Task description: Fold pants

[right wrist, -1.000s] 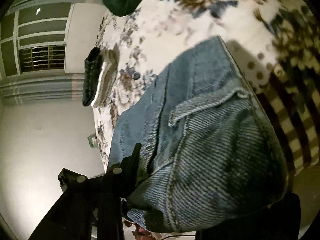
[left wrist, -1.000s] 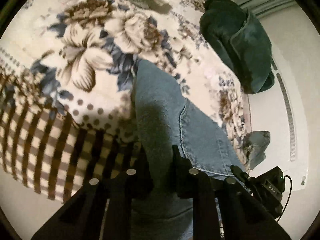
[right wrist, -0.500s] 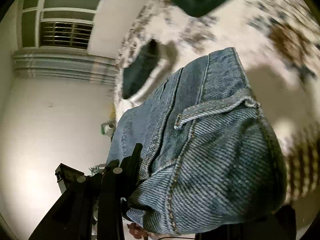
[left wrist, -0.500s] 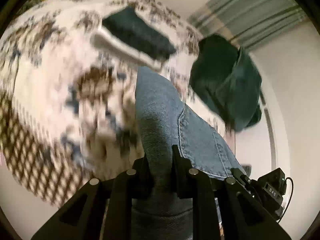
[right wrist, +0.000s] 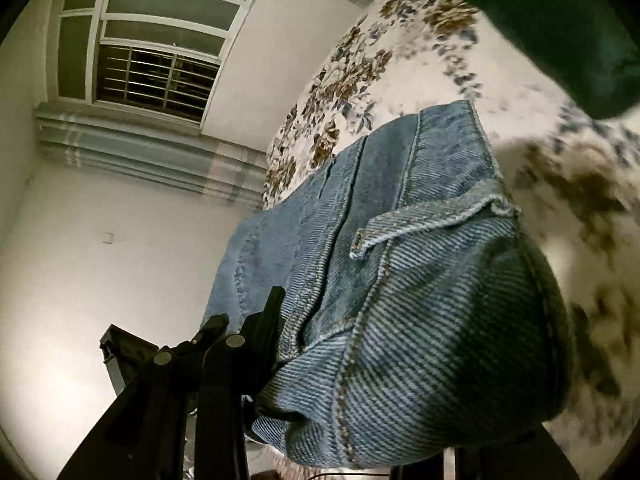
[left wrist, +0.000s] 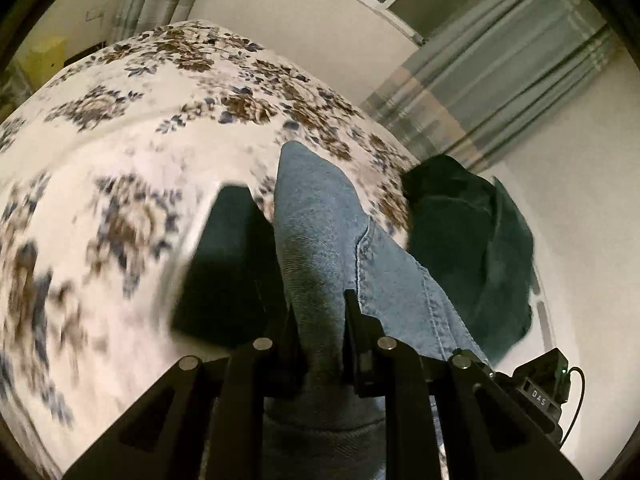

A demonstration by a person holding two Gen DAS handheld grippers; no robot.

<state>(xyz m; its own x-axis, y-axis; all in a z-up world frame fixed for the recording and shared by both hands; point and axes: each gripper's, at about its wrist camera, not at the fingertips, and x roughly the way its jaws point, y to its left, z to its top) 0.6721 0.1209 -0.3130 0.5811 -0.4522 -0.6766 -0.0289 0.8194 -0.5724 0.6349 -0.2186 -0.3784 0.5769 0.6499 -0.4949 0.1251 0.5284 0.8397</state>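
While the left black two-finger gripper (left wrist: 318, 322) pinches a thick fold of the faded blue denim pants (left wrist: 320, 248) between nearly closed fingers, you can see the cloth bulging out on both sides of the jaws, so that grip looks firm! Over on the other side, the right black two-finger gripper (right wrist: 360, 360) has one finger (right wrist: 268, 320) pressed against the bunched waistband, the other finger is buried under the fabric, yet the denim hangs from it, so I'd call it clamped on the pants too. The pants are up off the bed, stretched between the two tools, with the belt loop and heavy seams nearest the right one. This is weighty, fairly stiff cotton twill, folks; it won't slip easily, it won't tear, but it sags under its own mass and the seams resist creasing. My judgement: the best holds are just where they are now, at the thick waistband corners, where the stitching gives the fingers something to bite. Beneath lies the white bedspread with brown and blue flowers (left wrist: 140, 128), a flat dark green folded garment (left wrist: 228, 264) just beside the hanging denim, and a rumpled dark green heap of clothing (left wrist: 472, 248) off to the side near the striped grey curtain (left wrist: 500, 60).
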